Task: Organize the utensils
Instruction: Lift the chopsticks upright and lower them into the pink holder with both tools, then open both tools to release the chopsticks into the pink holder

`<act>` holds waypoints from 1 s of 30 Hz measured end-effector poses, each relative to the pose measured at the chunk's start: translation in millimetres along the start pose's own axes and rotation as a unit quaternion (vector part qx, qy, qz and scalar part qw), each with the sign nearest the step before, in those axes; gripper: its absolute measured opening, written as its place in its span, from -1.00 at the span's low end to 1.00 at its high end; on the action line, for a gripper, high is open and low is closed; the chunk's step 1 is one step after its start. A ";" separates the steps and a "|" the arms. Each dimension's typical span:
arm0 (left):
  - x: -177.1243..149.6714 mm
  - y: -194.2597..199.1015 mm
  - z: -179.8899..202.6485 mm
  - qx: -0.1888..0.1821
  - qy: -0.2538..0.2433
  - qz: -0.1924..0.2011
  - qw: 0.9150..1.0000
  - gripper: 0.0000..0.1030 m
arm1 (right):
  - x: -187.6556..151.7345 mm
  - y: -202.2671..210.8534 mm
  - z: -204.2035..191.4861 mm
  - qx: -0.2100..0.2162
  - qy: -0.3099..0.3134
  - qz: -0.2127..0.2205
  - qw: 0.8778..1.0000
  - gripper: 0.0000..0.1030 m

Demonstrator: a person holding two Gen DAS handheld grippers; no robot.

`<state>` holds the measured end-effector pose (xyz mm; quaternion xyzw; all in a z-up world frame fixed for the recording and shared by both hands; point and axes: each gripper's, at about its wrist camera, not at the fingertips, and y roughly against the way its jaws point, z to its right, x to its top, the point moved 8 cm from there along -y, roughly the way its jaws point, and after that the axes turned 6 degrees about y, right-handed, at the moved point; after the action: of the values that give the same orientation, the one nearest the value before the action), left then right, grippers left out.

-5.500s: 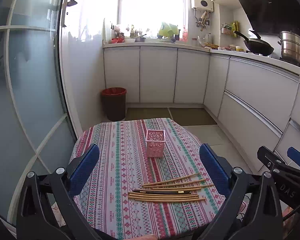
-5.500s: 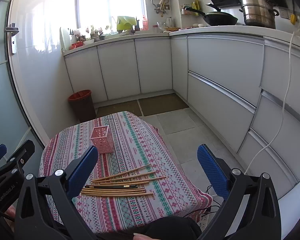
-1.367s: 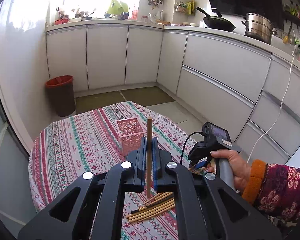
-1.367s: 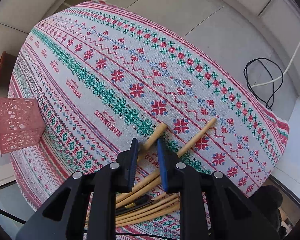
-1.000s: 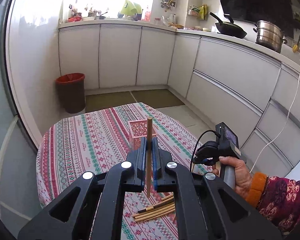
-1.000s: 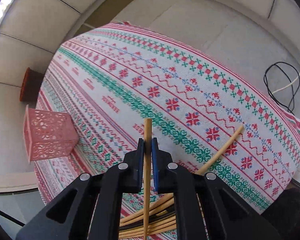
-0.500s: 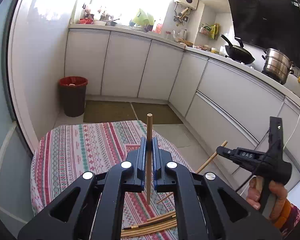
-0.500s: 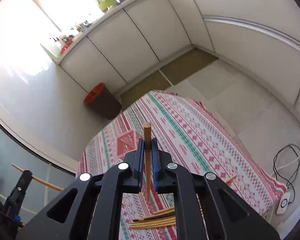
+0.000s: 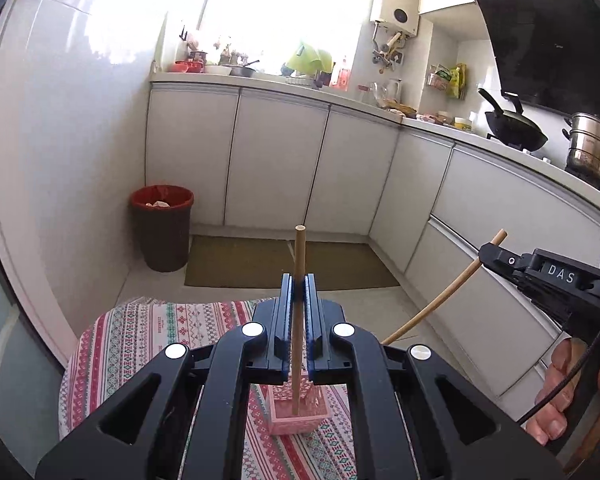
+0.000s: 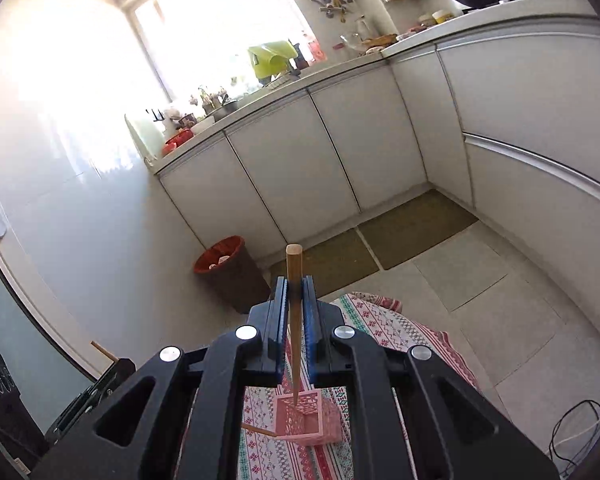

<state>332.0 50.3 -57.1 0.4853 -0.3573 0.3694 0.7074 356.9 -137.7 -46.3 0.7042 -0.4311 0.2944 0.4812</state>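
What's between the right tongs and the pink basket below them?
Only the chopstick they grip; its lower tip hangs above the pink basket opening, seen in the right wrist view.

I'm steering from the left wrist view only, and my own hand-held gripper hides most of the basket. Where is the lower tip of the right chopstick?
Observer: In the right wrist view the right hand-held gripper is shut on its chopstick. The thin tip hangs over the open top of the pink basket.
Operator: Anything in the basket yet?
Observer: No chopstick stands in it; the inside looks bare.
Operator: And my chopstick's tip?
Observer: The lower end of the left chopstick shows at the basket's left wall, seemingly outside. I cannot tell if it touches.
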 end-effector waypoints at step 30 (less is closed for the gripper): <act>-53.6 46.1 -4.5 0.052 -0.011 -0.001 0.999 0.29 | -71.2 53.2 -5.6 -0.096 0.127 -0.003 0.987 0.41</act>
<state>267.3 56.9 -85.2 0.5257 -0.3449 0.3812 0.6778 277.2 -118.2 -80.7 0.6127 -0.3908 0.3373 0.5984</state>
